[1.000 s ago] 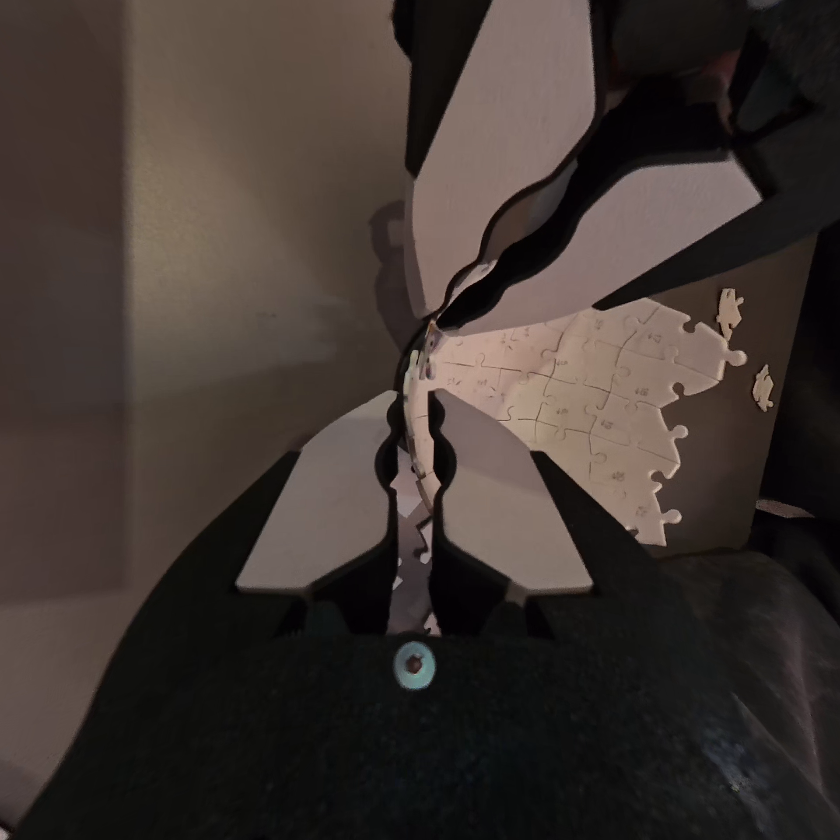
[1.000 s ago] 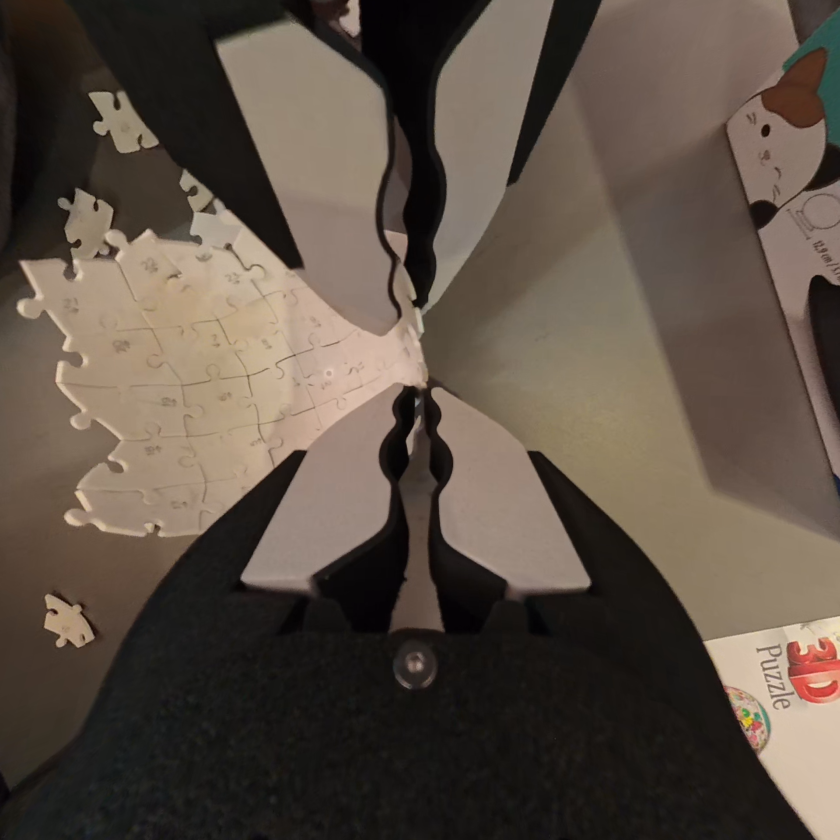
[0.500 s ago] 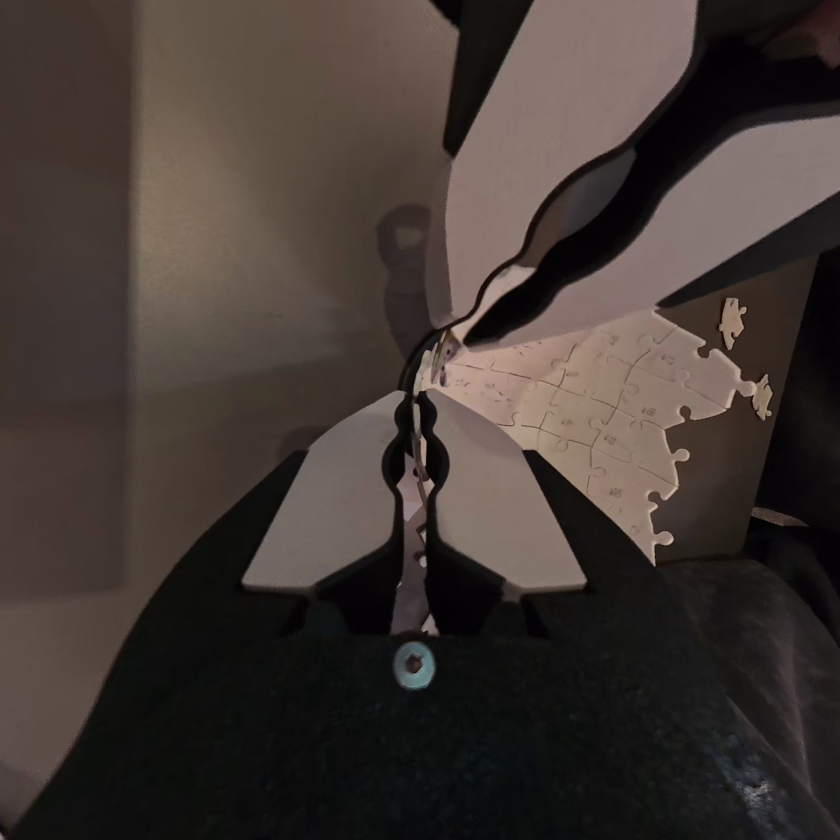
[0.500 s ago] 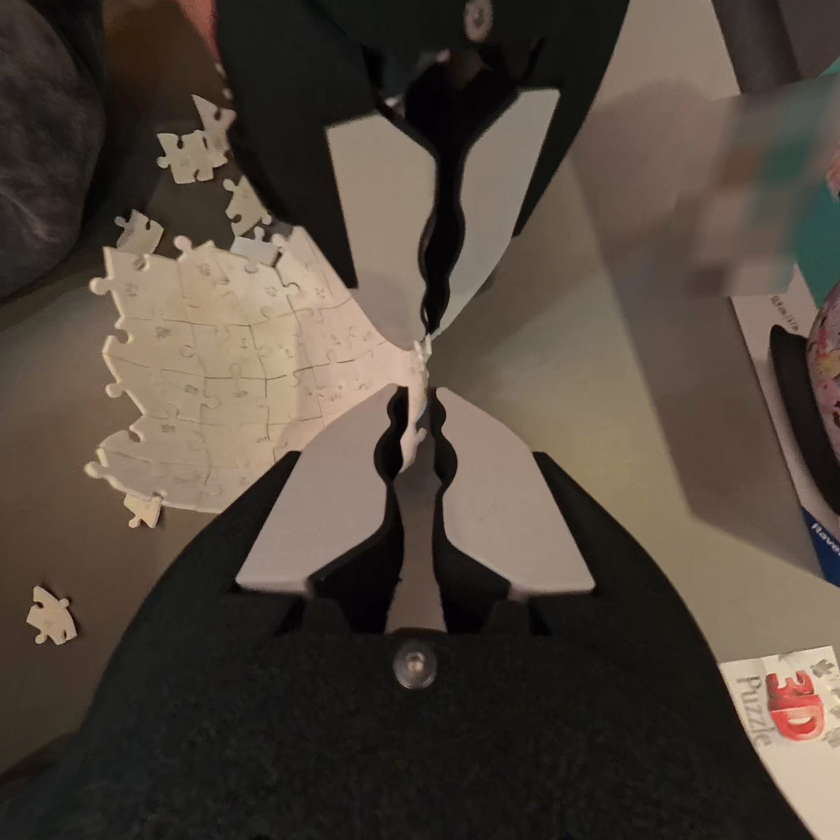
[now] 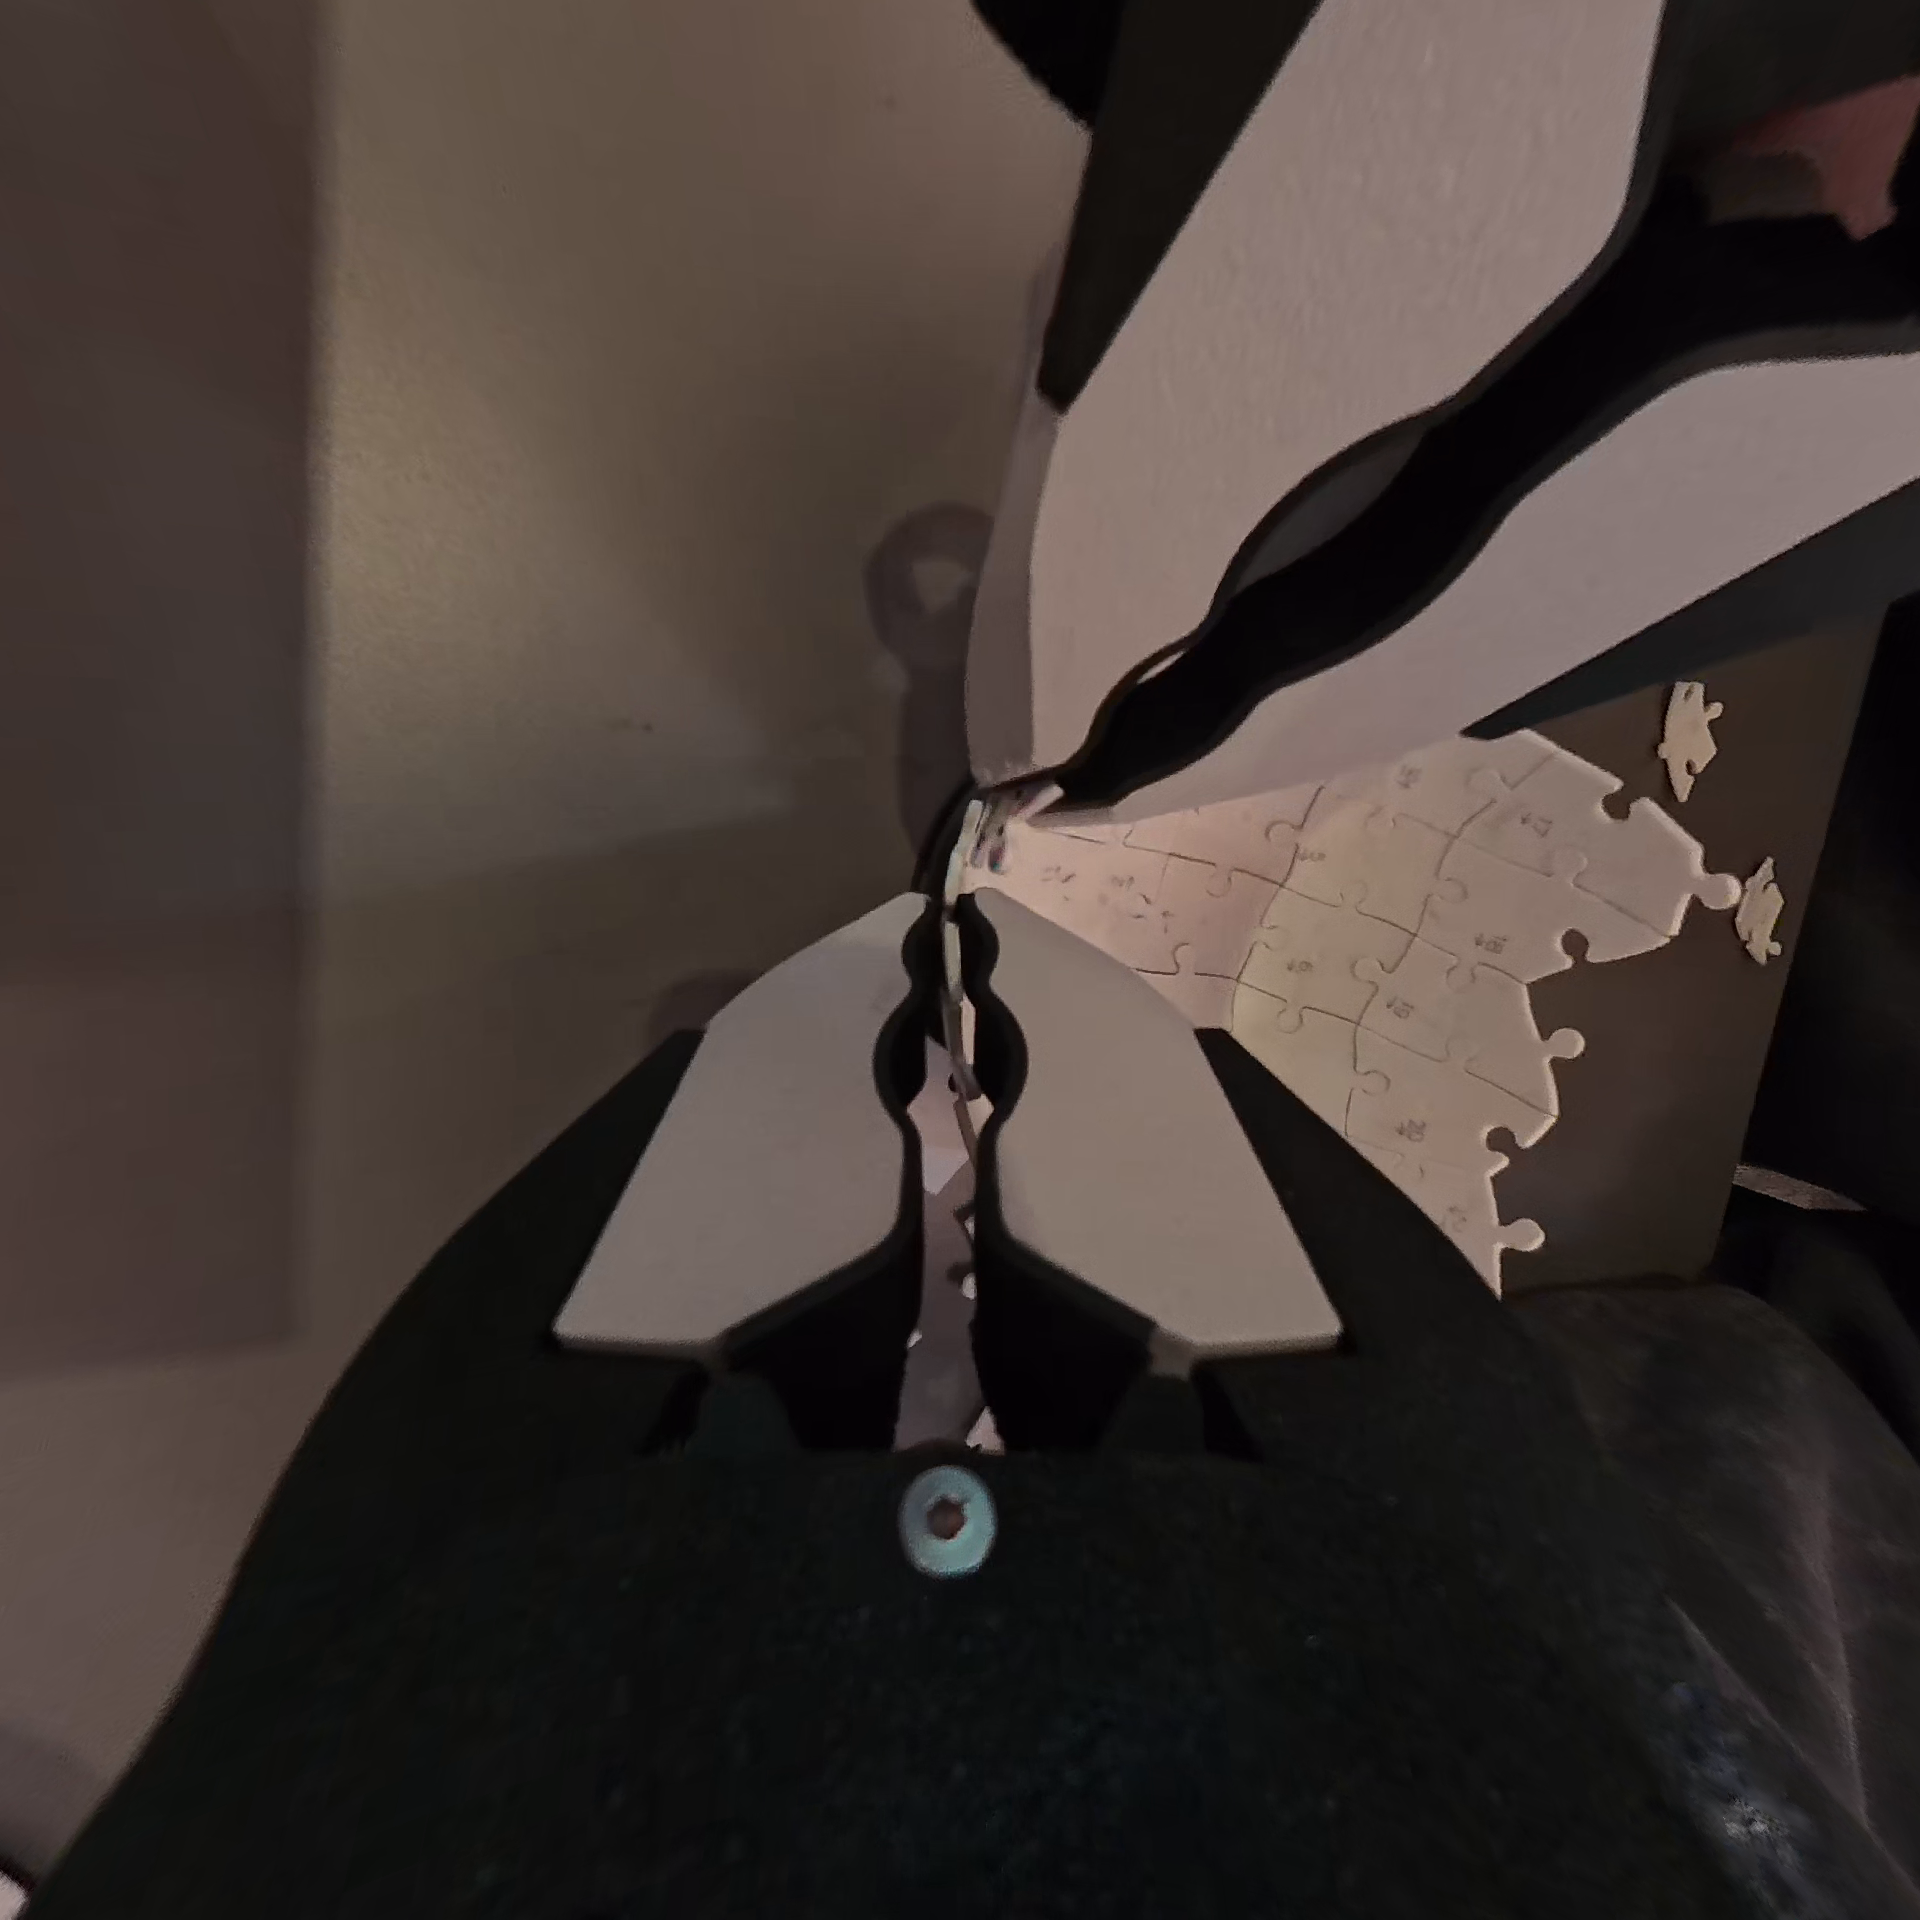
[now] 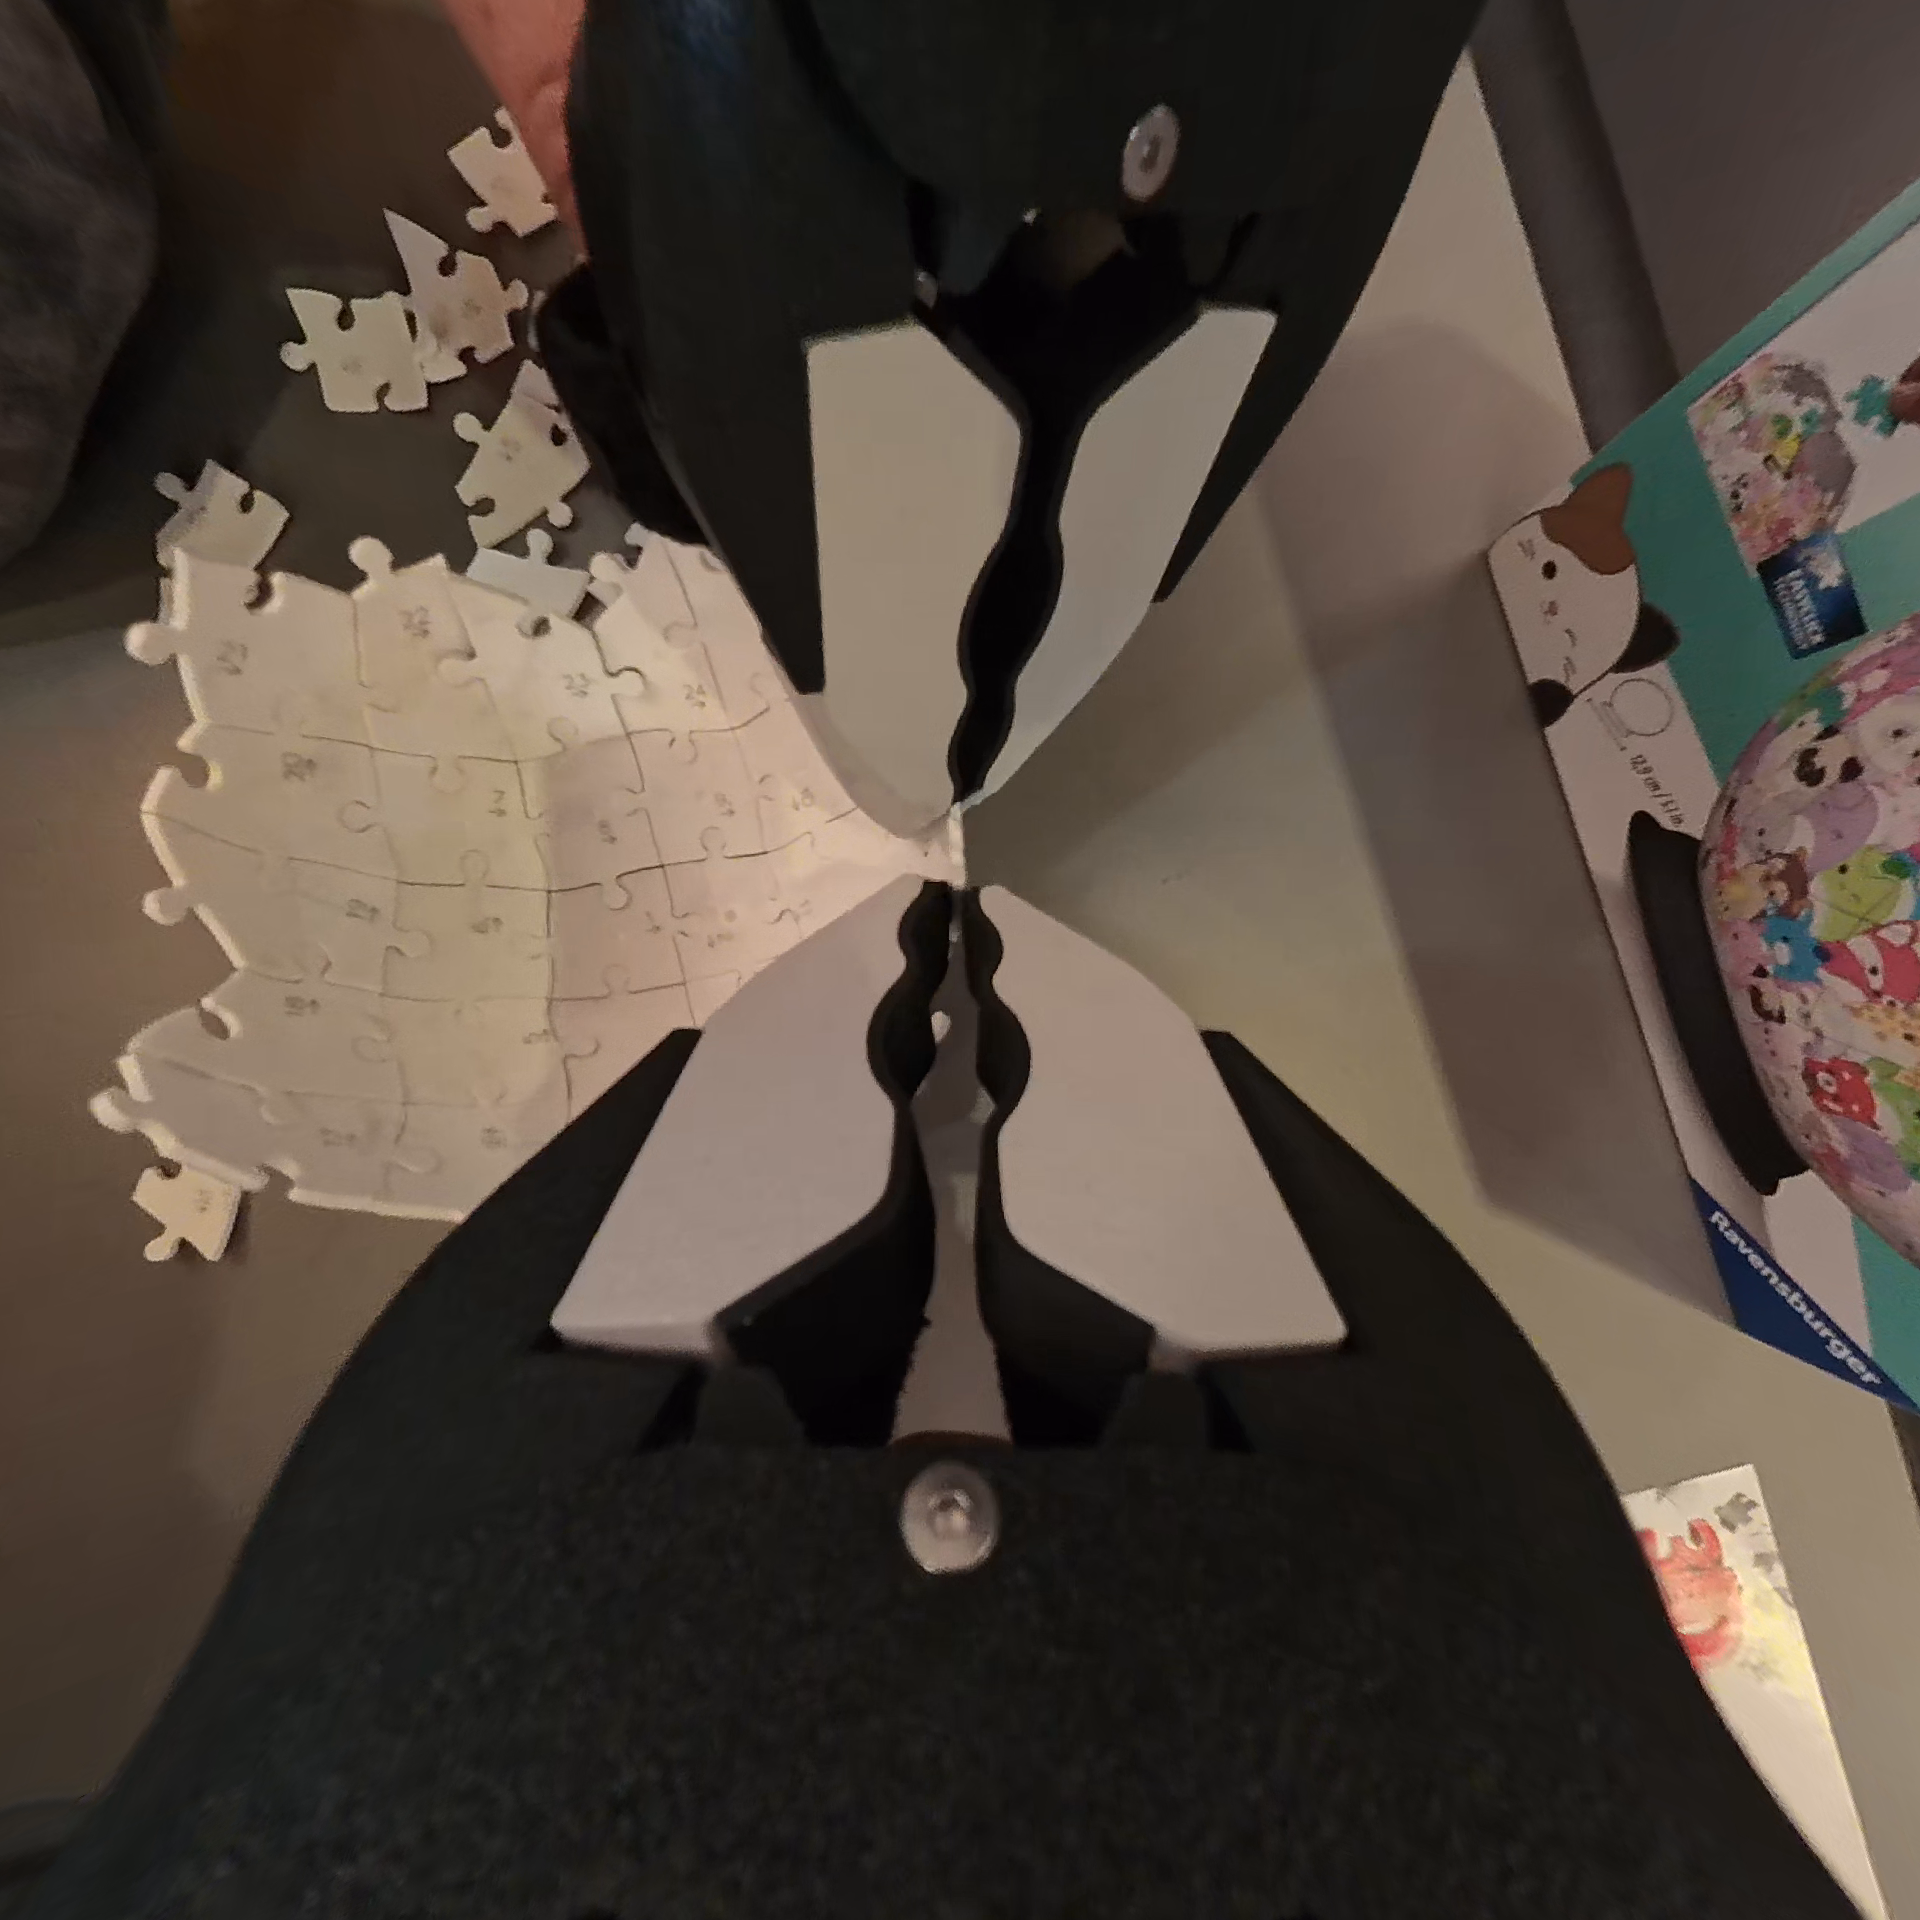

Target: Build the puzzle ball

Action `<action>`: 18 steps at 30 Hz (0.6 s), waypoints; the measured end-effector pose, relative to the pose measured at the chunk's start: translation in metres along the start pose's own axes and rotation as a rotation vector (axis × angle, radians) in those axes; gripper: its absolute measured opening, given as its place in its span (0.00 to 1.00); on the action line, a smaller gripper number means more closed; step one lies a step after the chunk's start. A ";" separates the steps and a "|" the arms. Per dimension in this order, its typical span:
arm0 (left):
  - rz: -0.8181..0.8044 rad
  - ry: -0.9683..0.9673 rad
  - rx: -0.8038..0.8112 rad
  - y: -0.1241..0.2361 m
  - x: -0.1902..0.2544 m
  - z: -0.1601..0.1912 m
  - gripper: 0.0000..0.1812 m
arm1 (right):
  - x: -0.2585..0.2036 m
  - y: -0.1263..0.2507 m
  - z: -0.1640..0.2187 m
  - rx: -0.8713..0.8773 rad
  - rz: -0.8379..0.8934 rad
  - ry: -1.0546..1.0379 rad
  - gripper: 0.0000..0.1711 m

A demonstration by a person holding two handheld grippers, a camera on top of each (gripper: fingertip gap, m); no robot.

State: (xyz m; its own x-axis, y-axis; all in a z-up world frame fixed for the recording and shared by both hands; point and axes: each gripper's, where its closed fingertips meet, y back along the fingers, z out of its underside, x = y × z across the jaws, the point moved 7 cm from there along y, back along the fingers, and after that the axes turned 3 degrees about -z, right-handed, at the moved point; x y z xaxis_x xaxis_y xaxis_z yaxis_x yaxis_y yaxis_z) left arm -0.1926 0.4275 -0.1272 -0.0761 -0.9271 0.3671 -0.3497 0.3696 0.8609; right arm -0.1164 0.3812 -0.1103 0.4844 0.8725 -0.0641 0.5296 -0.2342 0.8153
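Observation:
A curved white section of joined puzzle pieces (image 6: 416, 883) is held up, blank numbered side towards both cameras; it also shows in the left wrist view (image 5: 1382, 956). My left gripper (image 5: 948, 909) is shut on that section's rim, which runs edge-on between its fingers. In the right wrist view the left gripper (image 6: 961, 821) comes down from the top. My right gripper (image 6: 958, 896) is shut on a small puzzle piece (image 5: 987, 831) at the same rim. Its tips almost touch the left gripper's. In the left wrist view the right gripper (image 5: 1023, 798) reaches in from the upper right.
Loose white pieces (image 6: 364, 353) lie on the dark surface beyond the section, one (image 6: 197, 1205) near its lower corner. The puzzle box (image 6: 1766, 623) with a ball picture lies at the right, a printed leaflet (image 6: 1704, 1590) below it. Dark cloth (image 5: 1662, 1507) is at the lower right.
Both grippers stay shut at the section's rim. The right gripper has swung and pulled back, so the box and more loose pieces show; in the left view it looms larger and higher.

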 end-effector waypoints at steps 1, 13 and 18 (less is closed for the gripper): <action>-0.002 -0.001 0.000 0.000 0.000 0.000 0.01 | 0.000 0.000 0.000 -0.001 0.005 0.001 0.02; -0.013 -0.012 0.007 0.001 0.001 -0.001 0.01 | -0.001 0.002 -0.001 -0.026 0.028 -0.022 0.02; -0.024 -0.020 0.006 0.002 0.001 -0.001 0.01 | 0.000 0.002 -0.002 -0.034 0.034 -0.056 0.02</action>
State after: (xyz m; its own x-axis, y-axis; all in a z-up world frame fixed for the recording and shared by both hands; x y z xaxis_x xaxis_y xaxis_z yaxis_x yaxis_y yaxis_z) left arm -0.1922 0.4274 -0.1251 -0.0861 -0.9366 0.3396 -0.3571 0.3473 0.8671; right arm -0.1163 0.3812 -0.1076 0.5409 0.8384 -0.0672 0.4887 -0.2482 0.8364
